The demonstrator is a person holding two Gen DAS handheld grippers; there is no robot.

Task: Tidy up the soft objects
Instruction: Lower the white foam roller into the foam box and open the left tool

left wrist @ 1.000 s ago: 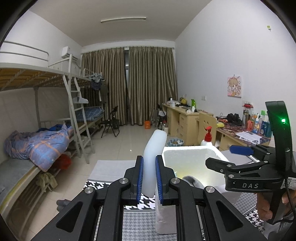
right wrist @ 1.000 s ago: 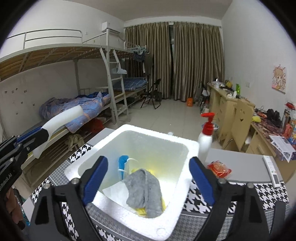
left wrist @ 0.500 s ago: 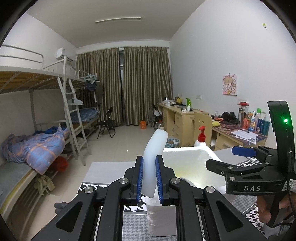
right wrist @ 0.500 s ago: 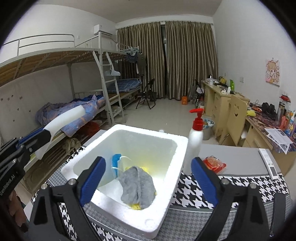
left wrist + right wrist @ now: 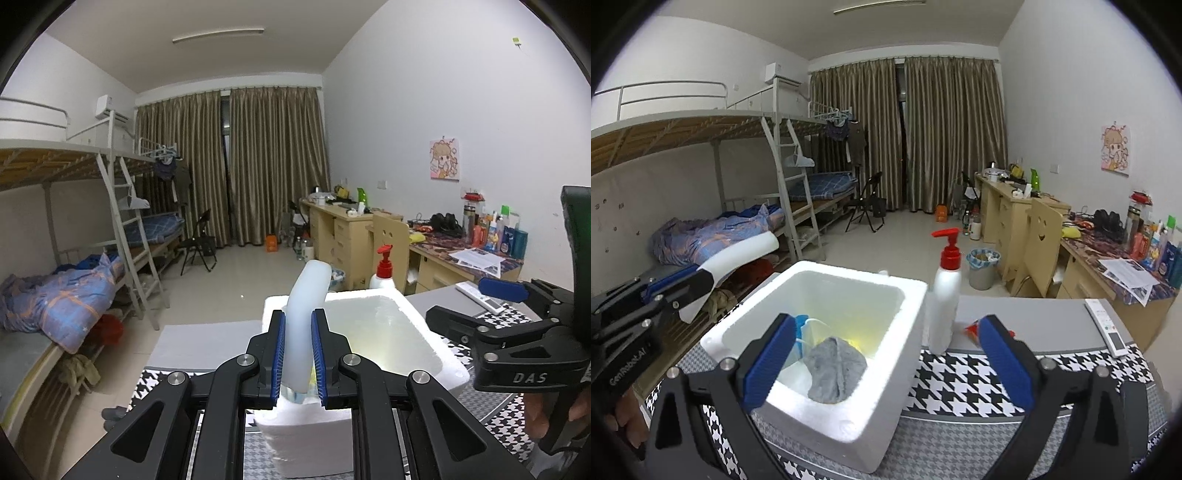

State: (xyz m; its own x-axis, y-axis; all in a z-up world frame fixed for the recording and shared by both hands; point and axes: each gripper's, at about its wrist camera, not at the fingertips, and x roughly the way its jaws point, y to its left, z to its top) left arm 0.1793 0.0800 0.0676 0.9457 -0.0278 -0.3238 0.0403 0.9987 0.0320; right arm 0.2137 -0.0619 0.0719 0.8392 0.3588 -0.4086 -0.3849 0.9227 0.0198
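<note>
A white foam box (image 5: 849,269) stands on the houndstooth table cloth (image 5: 964,384). Inside it lie a grey cloth (image 5: 834,373), a blue-edged item (image 5: 803,325) and something yellow (image 5: 855,341). My left gripper (image 5: 298,321) is shut on a curved white soft strip (image 5: 308,295), held at the box's (image 5: 402,306) left corner; from the right wrist view that strip (image 5: 738,258) juts out left of the box. My right gripper (image 5: 886,332) hangs above the box's near right side, jaws opening wide, nothing between them. The left wrist view shows it (image 5: 472,302) at the right.
A white pump bottle with a red top (image 5: 943,302) stands right of the box, with a red packet (image 5: 971,330) beside it. A remote (image 5: 1106,326) lies at the table's far right. Bunk beds fill the left, desks line the right wall.
My right gripper has drawn back and shifted right of the box, its jaws a little wider. The left gripper keeps its hold on the white strip, barely moved.
</note>
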